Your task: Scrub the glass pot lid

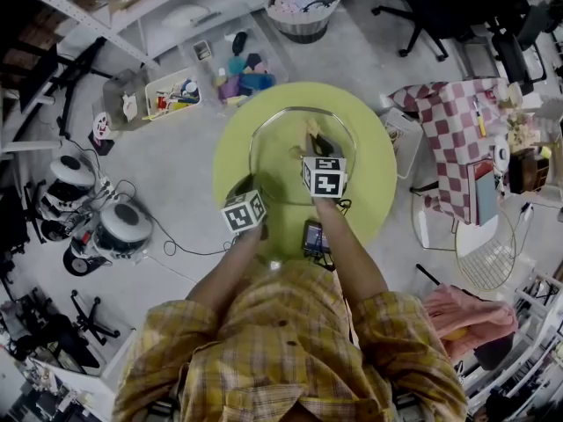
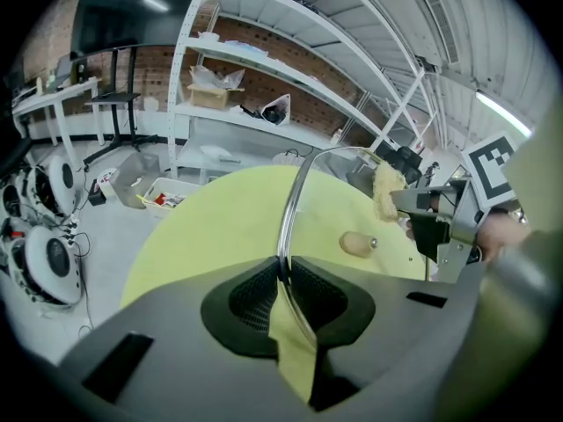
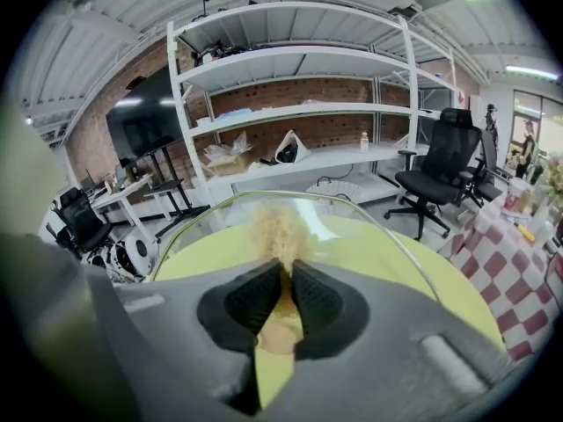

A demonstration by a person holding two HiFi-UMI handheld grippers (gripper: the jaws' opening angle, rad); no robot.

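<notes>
Two tools, both clamped on something. Your left tool (image 2: 283,275) pinches the metal rim of the glass pot lid (image 2: 295,196), holding it over the round yellow-green counter (image 2: 220,227). Your right tool (image 3: 288,275) is pressed together on a fluffy beige scrubber (image 3: 277,227), which sits against the lid's glass near the rim farthest from your left tool. The lid's pale knob (image 2: 356,243) faces your right tool.

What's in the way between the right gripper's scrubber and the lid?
Nothing visible. The scrubber in the right gripper appears to be against the lid glass; the left gripper holds the rim.
</notes>
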